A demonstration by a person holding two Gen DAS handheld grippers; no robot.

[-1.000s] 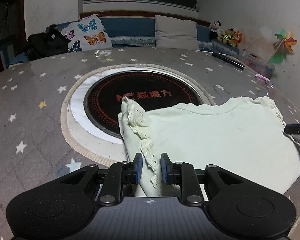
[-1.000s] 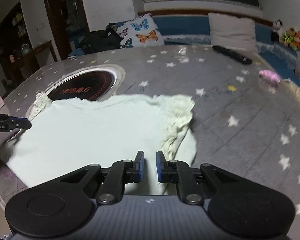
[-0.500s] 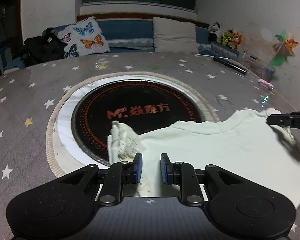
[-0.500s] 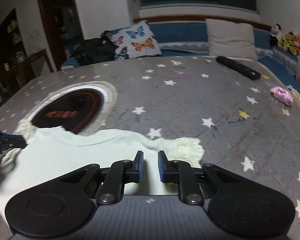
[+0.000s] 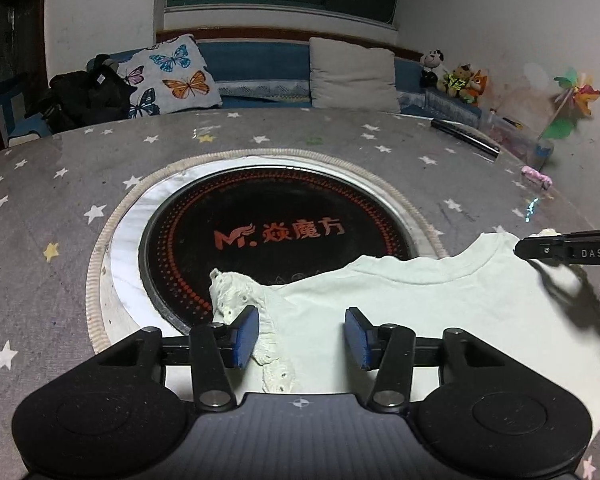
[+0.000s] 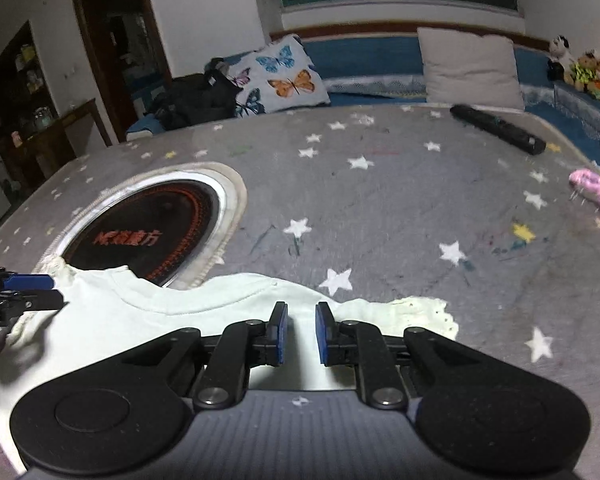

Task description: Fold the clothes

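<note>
My left claw [image 5: 300,334] spread wide over the pale shirt [image 5: 420,304] near the table [image 5: 40,208] edge, my right claw [image 6: 299,332] slightly parted above it, black hotplate [image 5: 268,240] beyond, butterfly cushion [image 5: 172,76] on far bench

Pale shirt spread flat on our star-print table

We see our right gripper [image 6: 299,330] low in the frame's centre, its blue pads a narrow gap apart over the pale green shirt [image 6: 148,320], nothing pinched between them. The shirt's frilled sleeve [image 6: 420,314] lies just right of it. At the left edge the left gripper [image 6: 28,290] reaches in by the other frilled sleeve. The round cooktop [image 6: 140,236] sits at mid left, a black remote [image 6: 496,128] upper right, a pink object [image 6: 592,190] at far right.
</note>
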